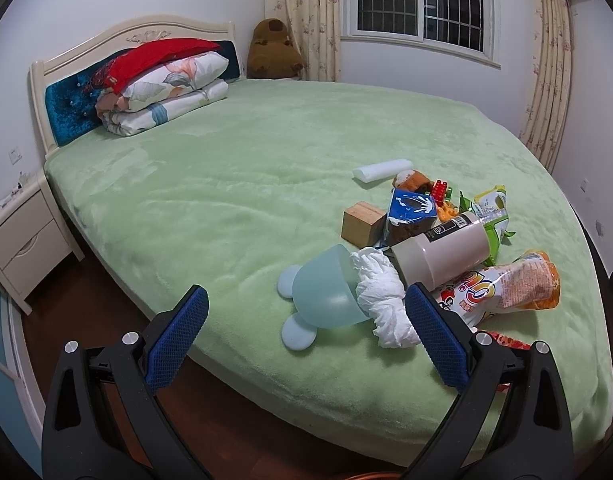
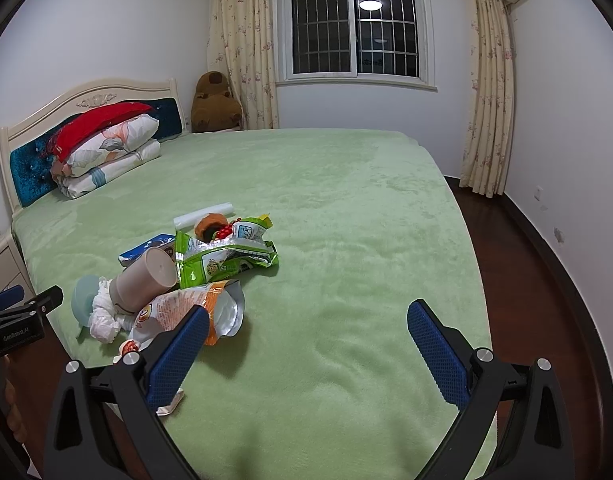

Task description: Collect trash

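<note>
A pile of trash lies on the green bed. It holds a crumpled white tissue, an orange snack bag, a green snack bag, a beige bottle on its side, a blue wrapper and a pale blue cup. My left gripper is open and empty, just in front of the cup and tissue. My right gripper is open and empty, to the right of the orange bag.
A wooden block, a white roll, a small plush and red toy bricks lie in the pile. Folded quilts sit at the headboard. A nightstand stands left of the bed. Dark floor runs along the right.
</note>
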The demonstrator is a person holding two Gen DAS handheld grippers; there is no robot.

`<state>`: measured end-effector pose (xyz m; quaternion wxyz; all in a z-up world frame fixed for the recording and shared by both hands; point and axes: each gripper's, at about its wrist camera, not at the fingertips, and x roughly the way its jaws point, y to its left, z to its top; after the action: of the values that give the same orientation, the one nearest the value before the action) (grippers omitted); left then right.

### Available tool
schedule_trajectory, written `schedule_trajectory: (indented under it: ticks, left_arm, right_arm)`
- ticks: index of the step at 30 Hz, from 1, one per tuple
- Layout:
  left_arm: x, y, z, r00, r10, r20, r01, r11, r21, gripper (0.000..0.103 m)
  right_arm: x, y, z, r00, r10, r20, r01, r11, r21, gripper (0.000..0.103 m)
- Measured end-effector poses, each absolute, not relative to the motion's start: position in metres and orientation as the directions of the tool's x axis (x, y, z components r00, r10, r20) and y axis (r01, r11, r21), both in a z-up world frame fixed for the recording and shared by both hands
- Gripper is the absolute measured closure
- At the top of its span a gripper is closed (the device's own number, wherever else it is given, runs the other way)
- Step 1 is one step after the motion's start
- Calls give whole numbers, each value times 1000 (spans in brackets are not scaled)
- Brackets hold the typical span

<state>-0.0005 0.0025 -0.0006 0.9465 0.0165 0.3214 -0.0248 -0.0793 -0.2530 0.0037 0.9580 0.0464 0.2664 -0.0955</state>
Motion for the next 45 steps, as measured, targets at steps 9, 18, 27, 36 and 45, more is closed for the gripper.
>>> schedule_trajectory:
  ticks: [9,18,27,36,45]
  left_arm:
    - [0,5,-2,787,-42,-615,56,998,5,7]
    - [1,6,-4,782,-51,-621,62,998,-4,7]
    - [3,6,-5,780,-56,-623,64,998,-9,7]
    - [3,4,-8,774,-74,-629,78,997,-22,7]
    - [2,2,-8,769,-89,-633,92,995,-28,7]
  right_arm:
    - [-79,-252,2,839,-152,-523,202,979,39,5]
    - [-77,-251,-1,833,-148,-533,202,979,43,5]
    - [-76,-252,-4,830,-145,-539,202,978,47,5]
    - [-75,-253,-5,827,-142,-544,200,979,49,5]
    - [-75,-252,-5,827,-141,-545,200,979,50,5]
